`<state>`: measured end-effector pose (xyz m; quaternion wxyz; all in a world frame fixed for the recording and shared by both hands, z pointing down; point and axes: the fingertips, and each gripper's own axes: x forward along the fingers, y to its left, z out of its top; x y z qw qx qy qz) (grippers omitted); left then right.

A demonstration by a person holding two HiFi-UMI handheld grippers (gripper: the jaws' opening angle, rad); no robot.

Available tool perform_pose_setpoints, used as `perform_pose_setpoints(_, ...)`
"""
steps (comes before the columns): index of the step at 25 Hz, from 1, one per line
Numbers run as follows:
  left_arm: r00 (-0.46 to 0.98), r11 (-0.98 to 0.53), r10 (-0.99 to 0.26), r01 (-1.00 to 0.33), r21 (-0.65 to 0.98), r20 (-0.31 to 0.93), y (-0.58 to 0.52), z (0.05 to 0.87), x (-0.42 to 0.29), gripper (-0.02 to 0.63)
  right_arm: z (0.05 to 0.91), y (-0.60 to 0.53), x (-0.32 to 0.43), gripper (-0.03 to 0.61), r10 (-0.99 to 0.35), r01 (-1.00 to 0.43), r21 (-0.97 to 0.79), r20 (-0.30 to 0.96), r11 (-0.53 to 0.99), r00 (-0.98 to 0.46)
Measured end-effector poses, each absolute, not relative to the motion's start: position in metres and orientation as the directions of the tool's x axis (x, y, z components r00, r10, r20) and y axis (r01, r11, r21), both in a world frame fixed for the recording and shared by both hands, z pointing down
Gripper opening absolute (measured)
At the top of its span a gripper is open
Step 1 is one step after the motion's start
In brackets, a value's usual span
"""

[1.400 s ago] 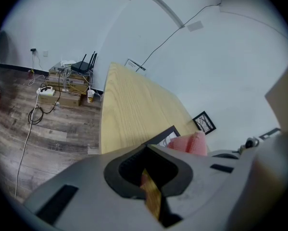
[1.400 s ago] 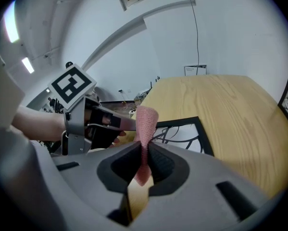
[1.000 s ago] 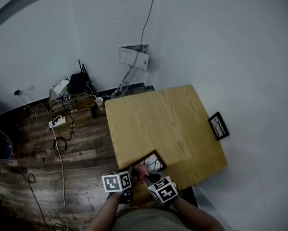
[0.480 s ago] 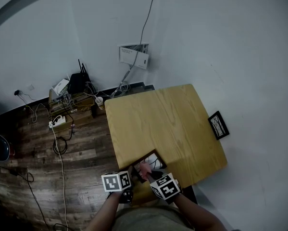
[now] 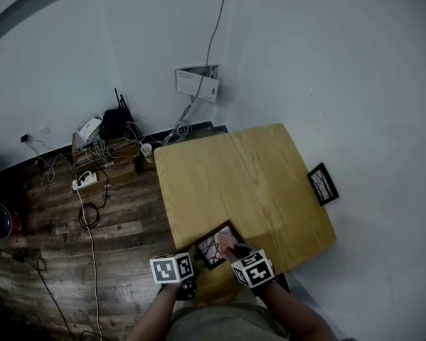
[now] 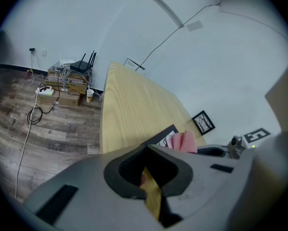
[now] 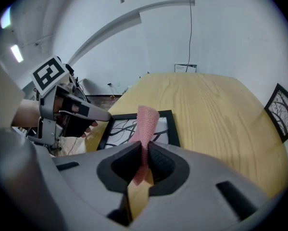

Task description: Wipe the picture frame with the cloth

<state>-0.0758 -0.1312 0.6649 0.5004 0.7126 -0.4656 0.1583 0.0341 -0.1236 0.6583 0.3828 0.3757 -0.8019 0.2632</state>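
A black picture frame [image 5: 211, 248] with a branch drawing lies at the near edge of the wooden table [image 5: 248, 176]. My right gripper [image 5: 235, 251] is shut on a pink cloth [image 5: 225, 239], which rests on the frame's right part. In the right gripper view the cloth [image 7: 146, 123] stands up from the jaws over the frame [image 7: 134, 129]. My left gripper [image 5: 197, 256] is shut on the frame's left edge, and the left gripper [image 7: 99, 115] shows there in the right gripper view too. The left gripper view shows the frame's corner [image 6: 164, 133] and the cloth [image 6: 184, 141].
A second black picture frame [image 5: 323, 185] leans against the wall beyond the table's right edge. On the wood floor to the left sit a router [image 5: 116, 123], a power strip [image 5: 84, 181] and loose cables. A white wall box [image 5: 197, 82] hangs behind the table.
My right gripper has slid to the right across the frame with the cloth, uncovering more of the drawing. The left gripper has stayed in place.
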Motion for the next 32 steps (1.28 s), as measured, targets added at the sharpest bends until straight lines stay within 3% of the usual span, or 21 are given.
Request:
perform_pose_setpoints(23, 0.502, -0.109, -0.525, -0.841, 0.531, 0.687, -0.12, 0.67, -0.086, 0.003, 0.658, -0.148, 0.069, 0.018, -0.5, -0.881, -0.086, 0.796, 0.466, -0.342)
perform_pose_setpoints(32, 0.479, -0.079, -0.582, -0.838, 0.54, 0.657, -0.108, 0.641, -0.078, 0.003, 0.622, -0.129, 0.059, 0.018, -0.548, -0.86, -0.199, 0.698, 0.469, -0.461)
